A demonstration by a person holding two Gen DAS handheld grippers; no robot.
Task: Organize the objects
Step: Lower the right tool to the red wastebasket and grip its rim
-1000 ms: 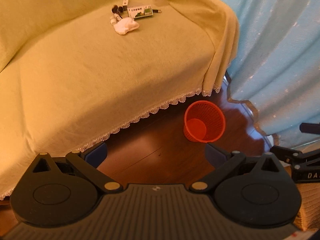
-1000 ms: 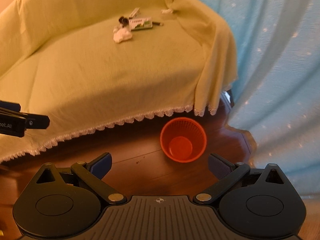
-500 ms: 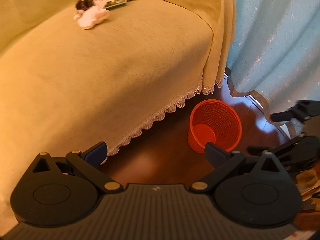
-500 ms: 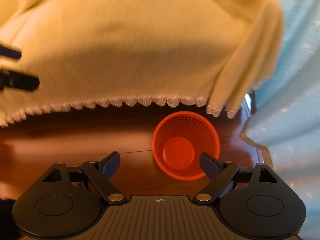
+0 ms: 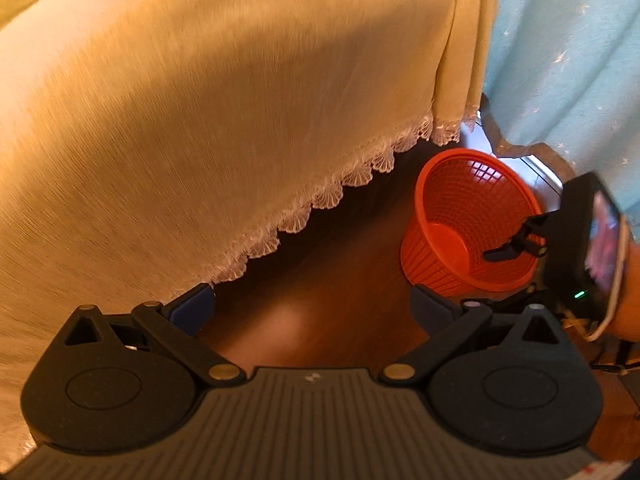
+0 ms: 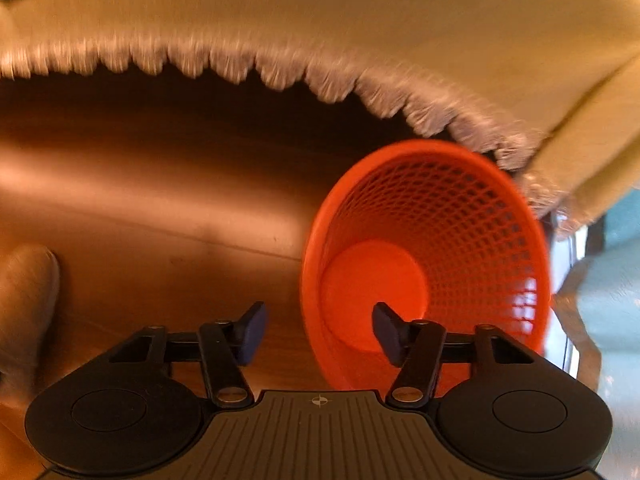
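Both grippers have been lowered toward the floor since a second ago, and the basket [image 6: 472, 216] now looms larger. The right gripper [image 6: 318, 330] is spread open, one finger [image 6: 386, 330] inside the basket's rim, the other outside; nothing is gripped. The left gripper [image 5: 308, 308] is released too, over bare wood floor [image 5: 320, 280]. The basket, orange plastic mesh with a solid base, stands upright and empty beside the lace-edged yellow cover [image 5: 200, 120].
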